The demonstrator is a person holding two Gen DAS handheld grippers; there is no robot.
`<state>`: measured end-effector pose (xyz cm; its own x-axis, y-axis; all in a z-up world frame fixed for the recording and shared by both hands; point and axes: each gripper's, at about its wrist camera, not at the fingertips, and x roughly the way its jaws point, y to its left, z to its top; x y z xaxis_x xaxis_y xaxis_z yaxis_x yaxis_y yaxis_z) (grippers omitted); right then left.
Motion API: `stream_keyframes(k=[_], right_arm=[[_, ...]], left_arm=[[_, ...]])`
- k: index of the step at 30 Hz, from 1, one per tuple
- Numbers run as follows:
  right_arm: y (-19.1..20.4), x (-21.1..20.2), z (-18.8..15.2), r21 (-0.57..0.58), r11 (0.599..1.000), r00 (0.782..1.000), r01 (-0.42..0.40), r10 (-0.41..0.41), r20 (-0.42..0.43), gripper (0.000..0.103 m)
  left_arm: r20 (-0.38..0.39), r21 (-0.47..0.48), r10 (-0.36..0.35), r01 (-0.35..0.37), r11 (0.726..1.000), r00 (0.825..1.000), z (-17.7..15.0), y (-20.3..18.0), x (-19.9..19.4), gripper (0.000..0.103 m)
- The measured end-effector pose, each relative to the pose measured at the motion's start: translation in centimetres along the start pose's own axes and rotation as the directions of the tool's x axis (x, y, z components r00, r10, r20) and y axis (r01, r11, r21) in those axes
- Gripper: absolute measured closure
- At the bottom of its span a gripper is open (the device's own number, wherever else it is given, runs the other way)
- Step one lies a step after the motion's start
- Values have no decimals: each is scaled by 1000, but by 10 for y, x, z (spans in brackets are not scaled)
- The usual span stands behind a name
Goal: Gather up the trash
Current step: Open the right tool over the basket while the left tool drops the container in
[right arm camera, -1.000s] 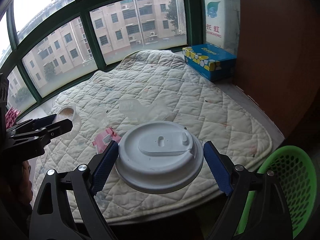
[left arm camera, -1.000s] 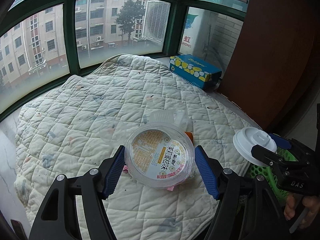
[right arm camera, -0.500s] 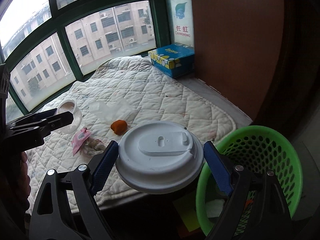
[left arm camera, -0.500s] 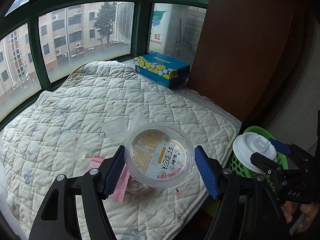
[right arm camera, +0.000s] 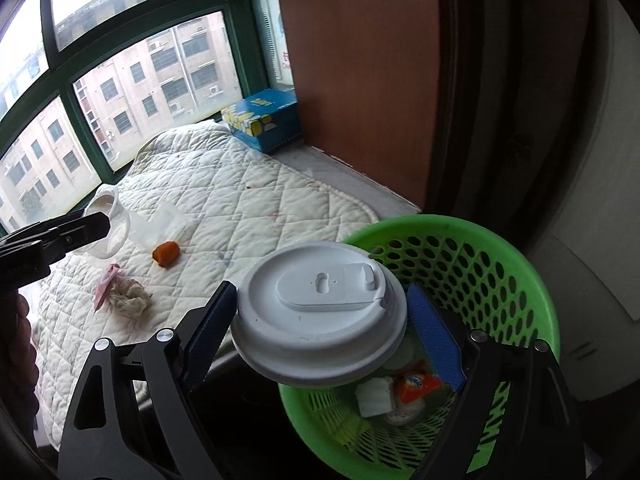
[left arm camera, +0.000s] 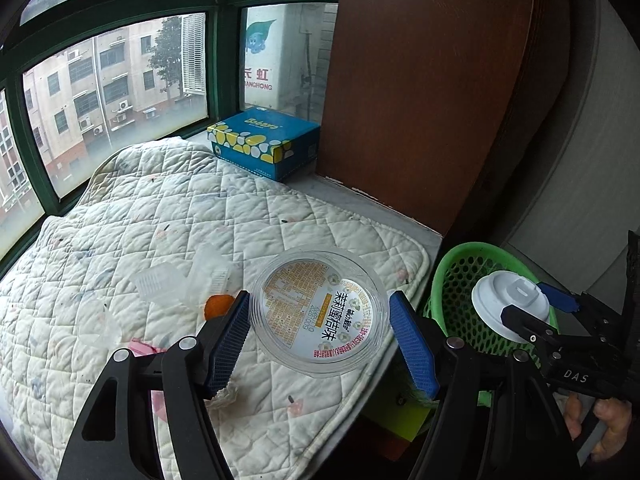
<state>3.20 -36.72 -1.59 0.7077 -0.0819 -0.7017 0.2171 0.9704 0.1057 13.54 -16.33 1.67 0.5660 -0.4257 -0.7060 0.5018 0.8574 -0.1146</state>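
Observation:
My left gripper (left arm camera: 320, 332) is shut on a clear round plastic tub (left arm camera: 320, 312) with a printed label, held above the quilt's front edge. My right gripper (right arm camera: 320, 320) is shut on a white lidded cup (right arm camera: 320, 312), held over the left rim of the green mesh basket (right arm camera: 500, 264). The basket holds several bits of trash. In the left wrist view the cup (left arm camera: 508, 306) and right gripper (left arm camera: 536, 312) hang over the basket (left arm camera: 460, 264). The left gripper and its tub (right arm camera: 108, 228) show at the left of the right wrist view.
On the white quilt (right arm camera: 248, 208) lie an orange lump (right arm camera: 166, 253), a crumpled tissue with a pink wrapper (right arm camera: 124, 296) and clear plastic pieces (left arm camera: 176, 280). A blue tissue box (left arm camera: 264, 142) stands by the window. A brown panel (left arm camera: 420, 80) rises at right.
Both grippers have swung right with their loads. The right gripper with the cup now sits over the green basket, and the left one has come to the quilt's right front edge.

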Motion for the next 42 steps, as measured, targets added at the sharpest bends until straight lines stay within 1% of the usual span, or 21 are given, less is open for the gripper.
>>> stream_keyframes(k=[7, 16, 19, 22, 42], right_arm=[[-34, -6, -9, 54, 997, 998, 58, -58, -6, 17], [-68, -10, -18, 100, 989, 994, 109, -108, -16, 17], [-77, -9, -21, 122, 986, 994, 110, -108, -20, 16], [-82, -12, -23, 134, 984, 993, 119, -119, -14, 12], [-118, -49, -28, 217, 963, 982, 158, -176, 65, 12]], left_arm=[[-17, 36, -24, 24, 999, 1000, 4, -24, 10, 36], [-31, 85, -57, 60, 995, 998, 9, -57, 20, 36], [-32, 105, -65, 69, 992, 997, 11, -68, 23, 36], [-38, 114, -74, 78, 990, 997, 13, -76, 28, 35], [-106, 175, -129, 146, 974, 986, 7, -132, 58, 35]])
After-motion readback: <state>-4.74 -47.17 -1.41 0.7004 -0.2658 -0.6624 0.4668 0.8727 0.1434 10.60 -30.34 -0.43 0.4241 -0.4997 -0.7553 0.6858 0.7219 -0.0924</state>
